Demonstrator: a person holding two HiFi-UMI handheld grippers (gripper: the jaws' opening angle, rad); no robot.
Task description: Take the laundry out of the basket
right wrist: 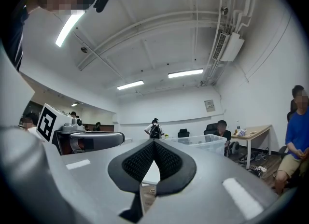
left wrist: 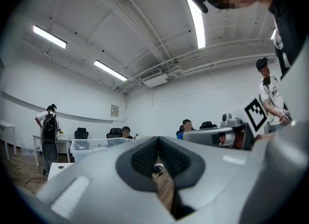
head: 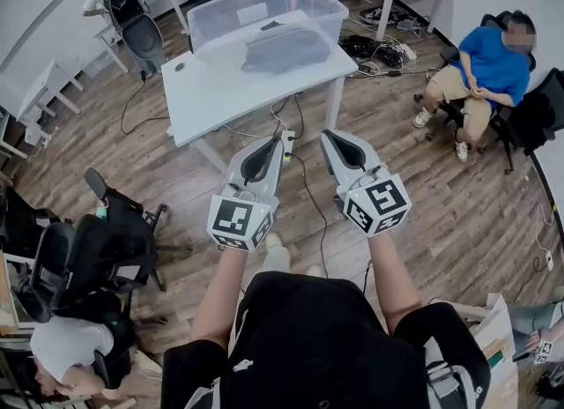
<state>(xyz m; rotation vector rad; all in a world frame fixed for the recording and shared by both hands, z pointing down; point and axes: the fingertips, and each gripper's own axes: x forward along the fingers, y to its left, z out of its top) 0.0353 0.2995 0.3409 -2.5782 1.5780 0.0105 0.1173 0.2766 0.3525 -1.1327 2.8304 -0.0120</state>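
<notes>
The person stands back from the white worktop with one tool in each hand, both held out level and side by side, well short of the worktop's near edge. The left tongs are closed, the ribbed black pads meeting at the tips with nothing caught between them. The right tongs are closed and empty in the same way. The two tools sit close together but apart, and each carries its cube with square markers at the hand end.

Straight ahead of both tongs, on the far part of the worktop, stands the basket, a clear plastic tub. The laundry, a grey bundle of cloth, lies inside it toward the side facing the tongs. Neither pair of tongs touches the basket or the cloth; bare worktop and a strip of wooden floor lie between.

Below the tongs, black cables trail across the floor from under the worktop. Off to the right of the right tongs, a seated person in a blue shirt is on a chair. To the left of the left tongs, and nearer the person holding them, stands a black office chair.
</notes>
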